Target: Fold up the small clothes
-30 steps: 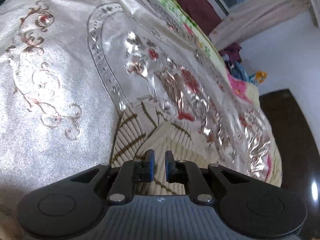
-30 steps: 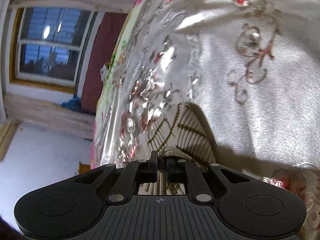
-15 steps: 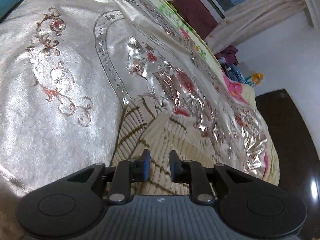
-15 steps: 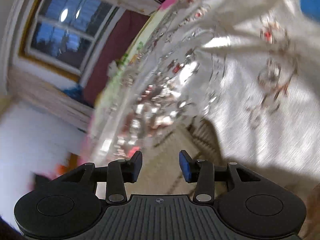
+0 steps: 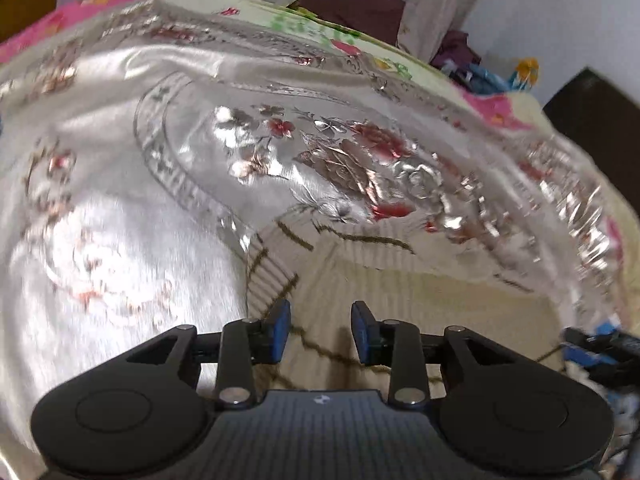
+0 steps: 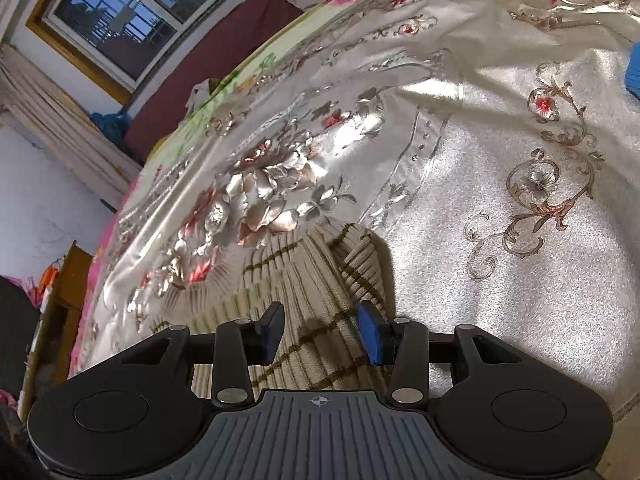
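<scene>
Lying below left claw, sweater

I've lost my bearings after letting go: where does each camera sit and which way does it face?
Left wrist: on the left gripper, angled down at the striped knit garment; jaws opening, empty.
Right wrist: on the right gripper, angled down at the garment's ribbed end; jaws apart, empty.
Shared: garment, silver bedspread.
</scene>
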### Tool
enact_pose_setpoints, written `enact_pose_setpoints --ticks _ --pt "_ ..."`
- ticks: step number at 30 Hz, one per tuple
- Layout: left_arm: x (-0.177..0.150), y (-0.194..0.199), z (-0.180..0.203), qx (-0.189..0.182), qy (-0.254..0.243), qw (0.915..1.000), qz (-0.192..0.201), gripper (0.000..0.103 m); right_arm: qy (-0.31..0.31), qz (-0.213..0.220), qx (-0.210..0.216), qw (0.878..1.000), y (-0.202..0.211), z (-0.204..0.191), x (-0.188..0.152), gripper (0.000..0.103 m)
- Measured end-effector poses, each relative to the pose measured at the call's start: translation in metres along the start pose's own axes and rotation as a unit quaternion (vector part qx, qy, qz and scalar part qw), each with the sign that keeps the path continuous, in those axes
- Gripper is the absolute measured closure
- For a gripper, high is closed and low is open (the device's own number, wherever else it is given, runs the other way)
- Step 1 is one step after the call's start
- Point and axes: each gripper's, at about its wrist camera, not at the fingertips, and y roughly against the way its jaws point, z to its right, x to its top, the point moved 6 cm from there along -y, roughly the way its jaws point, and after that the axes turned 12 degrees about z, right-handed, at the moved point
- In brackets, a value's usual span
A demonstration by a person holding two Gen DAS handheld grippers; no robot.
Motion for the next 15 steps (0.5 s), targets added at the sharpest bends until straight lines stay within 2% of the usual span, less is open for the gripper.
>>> enact_pose_setpoints --ticks 5,9,15 --pt "-0.001 -0.019 0.001 0.018 -0.023 0.9995 -0.014 0.067 0.009 -0.005 -0.004 1.0 -0.003 0.002 -0.003 0.062" --pt "0.002 -0.02 0.007 0.032 -0.061 0.9976 -0.003 0.068 0.009 -0.007 -0.003 1.0 -0.004 0.002 -0.004 0.062" --pt "0.004 -0.022 0.013 0.037 -0.094 0.9949 -0.001 0.077 0.012 -0.008 -0.002 1.0 -0.003 0.002 -0.004 0.062"
